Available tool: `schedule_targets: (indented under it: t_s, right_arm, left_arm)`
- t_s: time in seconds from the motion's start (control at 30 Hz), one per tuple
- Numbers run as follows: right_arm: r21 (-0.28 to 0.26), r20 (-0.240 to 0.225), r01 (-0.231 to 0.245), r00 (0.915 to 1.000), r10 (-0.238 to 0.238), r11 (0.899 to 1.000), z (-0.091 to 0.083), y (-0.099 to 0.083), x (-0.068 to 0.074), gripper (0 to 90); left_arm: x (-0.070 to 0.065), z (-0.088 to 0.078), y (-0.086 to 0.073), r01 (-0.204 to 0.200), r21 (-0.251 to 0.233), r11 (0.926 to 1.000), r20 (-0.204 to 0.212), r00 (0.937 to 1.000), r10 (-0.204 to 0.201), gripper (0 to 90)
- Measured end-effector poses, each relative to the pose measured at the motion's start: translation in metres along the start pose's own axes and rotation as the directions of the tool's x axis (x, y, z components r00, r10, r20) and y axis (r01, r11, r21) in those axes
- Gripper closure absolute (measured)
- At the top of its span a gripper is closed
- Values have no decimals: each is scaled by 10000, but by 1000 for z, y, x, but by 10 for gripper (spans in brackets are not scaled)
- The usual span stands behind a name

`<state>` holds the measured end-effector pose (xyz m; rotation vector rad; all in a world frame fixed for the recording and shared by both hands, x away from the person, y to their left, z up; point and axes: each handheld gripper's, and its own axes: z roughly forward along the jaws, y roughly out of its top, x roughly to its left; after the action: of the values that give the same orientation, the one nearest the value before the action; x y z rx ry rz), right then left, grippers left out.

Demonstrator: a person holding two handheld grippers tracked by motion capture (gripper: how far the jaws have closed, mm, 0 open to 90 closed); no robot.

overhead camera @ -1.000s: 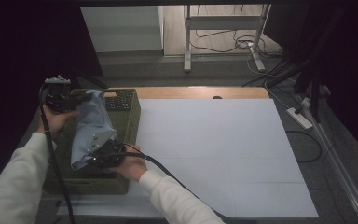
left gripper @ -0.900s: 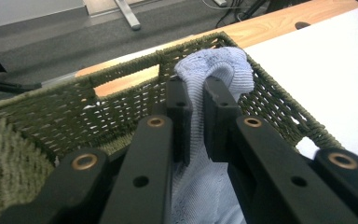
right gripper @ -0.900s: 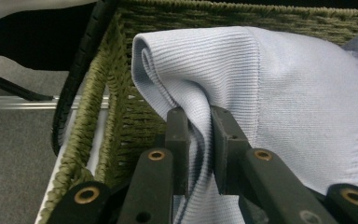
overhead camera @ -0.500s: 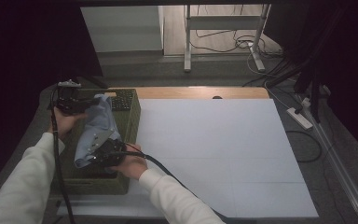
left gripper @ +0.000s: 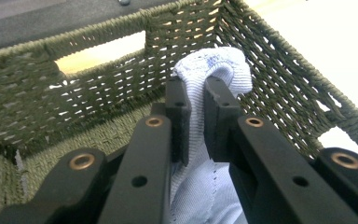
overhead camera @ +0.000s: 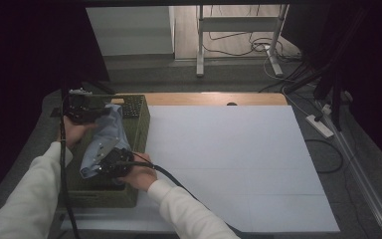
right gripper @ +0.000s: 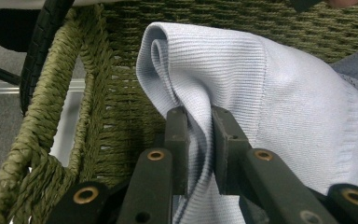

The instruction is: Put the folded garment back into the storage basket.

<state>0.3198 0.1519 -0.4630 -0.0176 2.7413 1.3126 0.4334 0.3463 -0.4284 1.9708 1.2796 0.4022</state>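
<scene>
A pale blue knitted garment point(overhead camera: 105, 139) stretches over an olive woven basket point(overhead camera: 138, 124) at the table's left end. My left gripper point(overhead camera: 97, 112) is shut on the garment's far end, at the basket's far wall. My left gripper point(left gripper: 196, 100) pinches a bunched fold of the garment point(left gripper: 223, 65) inside the basket point(left gripper: 98, 88). My right gripper point(overhead camera: 99, 162) is shut on the near end. My right gripper point(right gripper: 199, 119) clamps a rolled ribbed edge of the garment point(right gripper: 261, 88) just inside the basket's braided rim point(right gripper: 70, 93).
A white sheet point(overhead camera: 229, 164) covers the table to the right of the basket. A wooden strip point(overhead camera: 214, 98) edges the far side. Cables point(overhead camera: 328, 79) and a power strip point(overhead camera: 320, 125) lie on the floor at the right. A metal stand point(overhead camera: 238, 35) is beyond the table.
My left hand has dropped with the garment's far end towards the basket's far wall, so the cloth sags lower over the basket. The right hand has stayed put.
</scene>
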Motion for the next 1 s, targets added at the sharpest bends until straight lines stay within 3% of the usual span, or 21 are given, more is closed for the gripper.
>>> schedule_targets:
  t_s: [0.4,0.47,0.5,0.63,0.83,1.0]
  right_arm:
    - [302,92,59,9999,-62,9995,3,1,1,763]
    - [291,155,47,9999,-52,9996,3,1,2,698]
    - [210,246,-9,9997,4,9998,2,1,2,615]
    - [-8,378,-199,9991,199,9998,-1,1,1,534]
    - [-932,452,-521,9974,565,9943,-20,0,-3,512]
    - [-1156,528,-850,9944,916,9896,-37,-8,-11,512]
  left_arm:
    - [-2,12,-2,-99,265,9996,89,9999,96,766]
    - [-3,14,-1,-183,390,9991,-79,9998,186,582]
    - [-4,14,-1,-219,451,9987,-221,9995,229,448]
    - [-5,11,0,-219,326,9992,-333,9992,230,317]
    - [-8,5,2,-236,98,9997,-172,9996,238,311]
    - [-13,-1,3,-278,-35,9996,-17,9996,278,320]
